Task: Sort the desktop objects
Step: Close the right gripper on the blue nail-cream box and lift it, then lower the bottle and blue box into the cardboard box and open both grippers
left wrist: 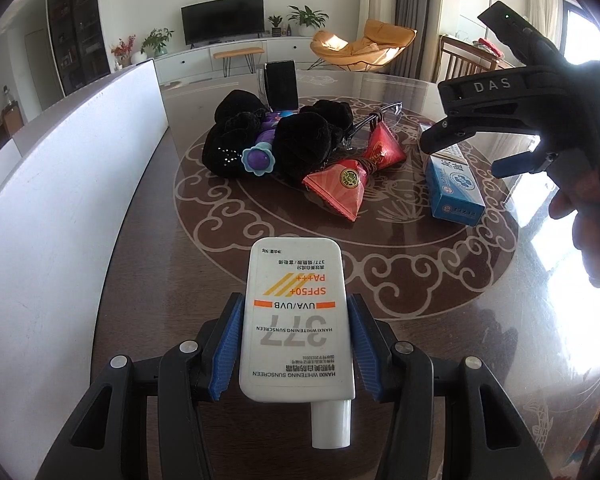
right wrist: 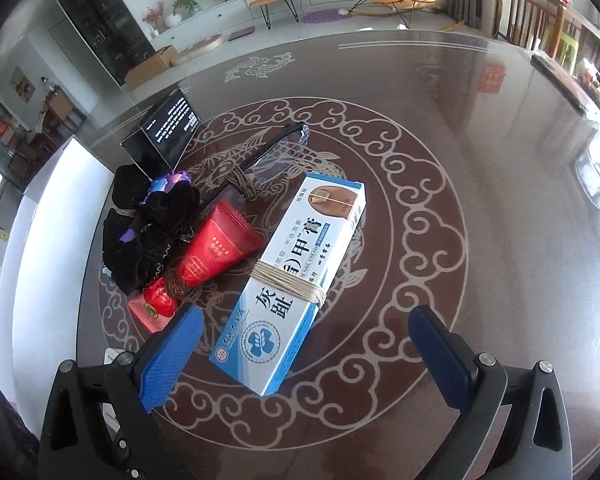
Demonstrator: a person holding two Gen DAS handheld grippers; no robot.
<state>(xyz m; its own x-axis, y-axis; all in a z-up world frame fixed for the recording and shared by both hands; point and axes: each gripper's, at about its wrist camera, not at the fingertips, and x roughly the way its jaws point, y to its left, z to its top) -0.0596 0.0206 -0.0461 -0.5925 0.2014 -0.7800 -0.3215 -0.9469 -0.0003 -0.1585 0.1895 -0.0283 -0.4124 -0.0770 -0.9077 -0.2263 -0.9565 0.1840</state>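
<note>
One sunscreen tube [left wrist: 296,320] in left tongs [left wrist: 296,344]; right tongs [right wrist: 306,344] spread above one blue box [right wrist: 296,280].

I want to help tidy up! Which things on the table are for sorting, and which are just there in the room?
For sorting:
sunscreen tube, held in the left gripper
blue cream box
red packets
black scrunchies
glasses
black box

Just around:
television
orange chair
potted plants
</note>
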